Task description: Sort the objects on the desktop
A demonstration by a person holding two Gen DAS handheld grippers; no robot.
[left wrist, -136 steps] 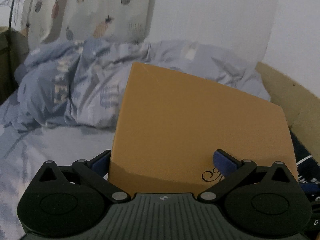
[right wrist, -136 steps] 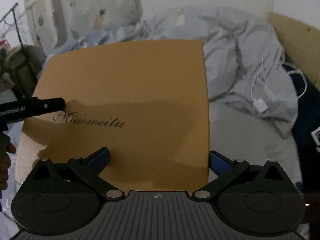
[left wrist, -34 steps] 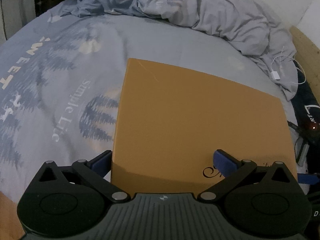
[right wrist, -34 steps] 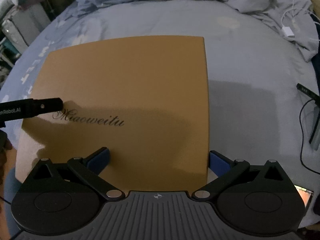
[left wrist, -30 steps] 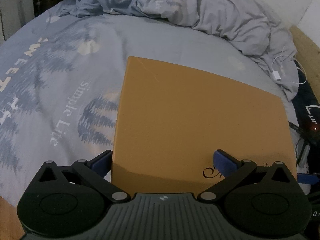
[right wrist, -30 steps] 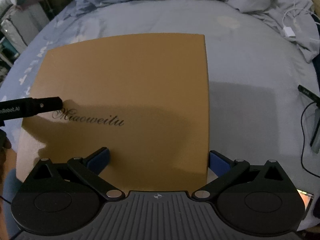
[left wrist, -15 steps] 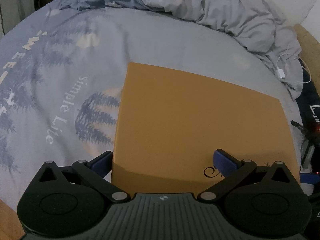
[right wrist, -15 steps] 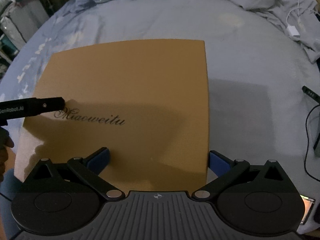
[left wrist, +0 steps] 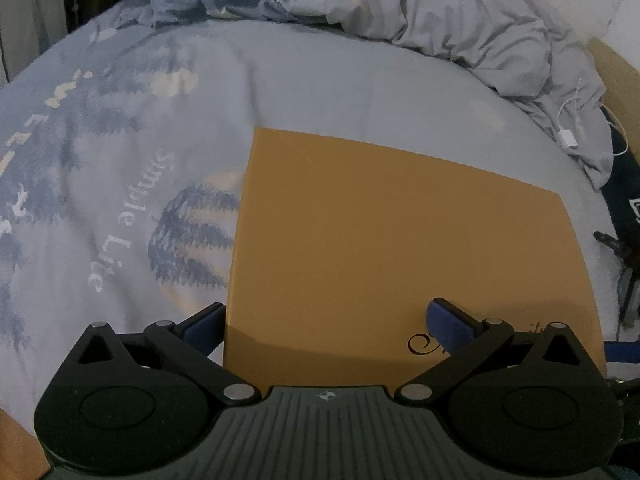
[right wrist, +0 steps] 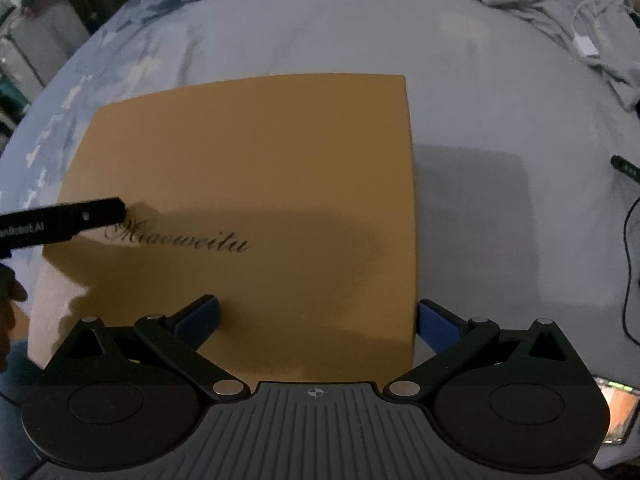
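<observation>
A flat orange box (left wrist: 400, 240) with dark script lettering (right wrist: 180, 240) hangs just above the blue-grey bed sheet (left wrist: 120, 160); I cannot tell whether it touches. My left gripper (left wrist: 326, 322) clamps its near left part, one finger at the box's left edge and one over the top. My right gripper (right wrist: 318, 318) clamps the box (right wrist: 260, 160) at its near right part, one finger at the right edge. The left gripper's black finger (right wrist: 68, 220) lies across the lid in the right wrist view. A dark hand (right wrist: 8, 300) shows at that view's left edge.
A rumpled grey duvet (left wrist: 440, 8) lies piled at the far side of the bed. A white charger cable (left wrist: 568, 136) rests by the wooden frame (left wrist: 612, 64). Black cables (right wrist: 632, 240) and a lit screen (right wrist: 618, 400) sit right of the box.
The box stays fixed in both grippers while the bedding slides down and grows in both views. The box has come down closer to the sheet.
</observation>
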